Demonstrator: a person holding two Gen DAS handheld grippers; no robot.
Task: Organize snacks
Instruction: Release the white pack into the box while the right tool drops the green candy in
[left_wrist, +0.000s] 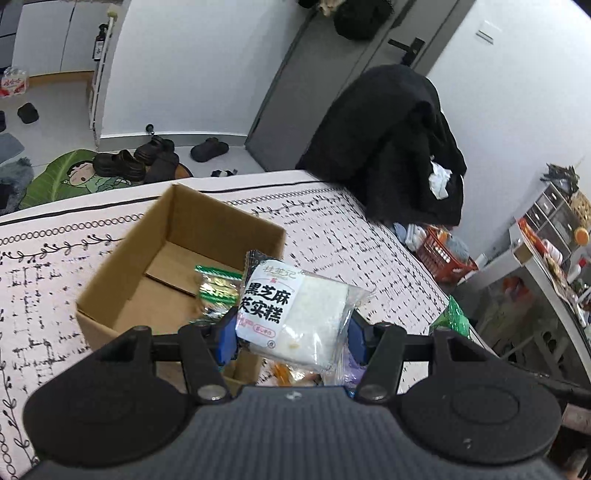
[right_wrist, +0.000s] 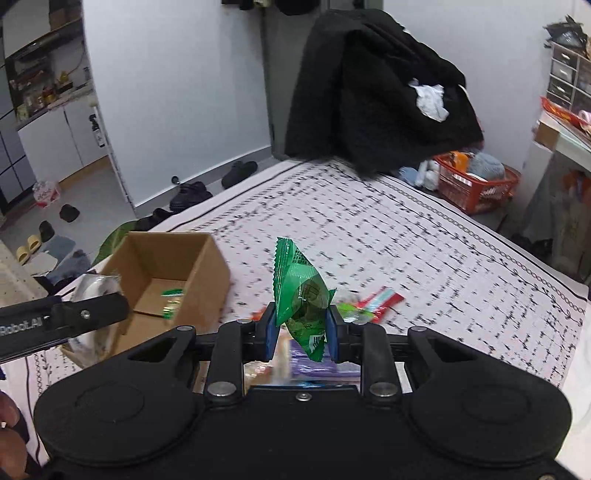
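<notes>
Black housings fill the foreground of both wrist views. The left gripper (left_wrist: 291, 332) has its jaws clamped on a white cake packet (left_wrist: 295, 314), held in the air above the near right corner of the cardboard box (left_wrist: 122, 273). The right gripper (right_wrist: 301, 330) has its jaws clamped on a green snack pouch (right_wrist: 301, 295), lifted clear of the patterned bed sheet (right_wrist: 424, 240), with the box off to its left.

Risk, as I judge it: the green pouch is pinched low, near one corner, so most of it stands free above the pads and could swing or slip out during a quick carry. The cake packet is slick film around a soft block; it sits askew and could slide out before it is over the box opening, landing on the loose snacks below.

Only the left view looks well into the box, showing one green-and-white packet (left_wrist: 218, 288) on its floor. Only the right view shows the red-and-white wrappers (right_wrist: 380, 301) lying on the sheet, blurred, so their kind is hard to tell, and the left gripper's arm beside the box.
</notes>
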